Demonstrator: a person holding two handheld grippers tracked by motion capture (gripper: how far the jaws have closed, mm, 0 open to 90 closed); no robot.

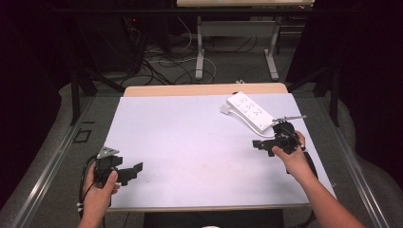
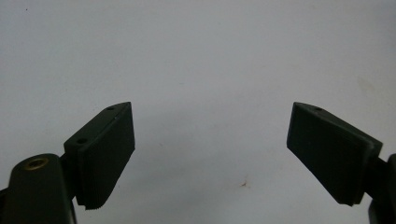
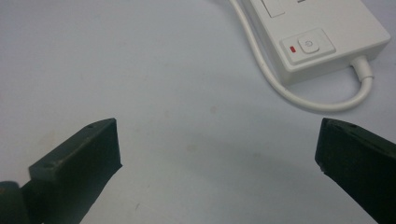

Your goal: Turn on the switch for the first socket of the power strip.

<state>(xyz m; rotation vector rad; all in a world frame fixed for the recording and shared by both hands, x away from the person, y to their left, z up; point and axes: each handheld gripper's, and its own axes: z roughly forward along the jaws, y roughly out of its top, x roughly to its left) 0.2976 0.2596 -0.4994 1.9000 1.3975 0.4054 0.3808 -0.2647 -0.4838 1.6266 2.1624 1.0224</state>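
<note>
A white power strip [image 1: 249,111] lies at the table's far right, with a small white plug [image 1: 225,109] beside its far end. In the right gripper view its switch end [image 3: 327,28] fills the top right, with a push button [image 3: 310,44], a small red light, and a white cable [image 3: 299,95] looping out of it. My right gripper [image 1: 262,145] [image 3: 218,123] hovers just in front of the strip, open and holding nothing. My left gripper [image 1: 130,172] [image 2: 211,112] is near the front left corner, open over bare table.
The white tabletop [image 1: 190,142] has a wooden edge at the back. On the floor beyond it are table legs [image 1: 200,52] and loose cables [image 1: 161,61]. Metal rails run along both sides of the table.
</note>
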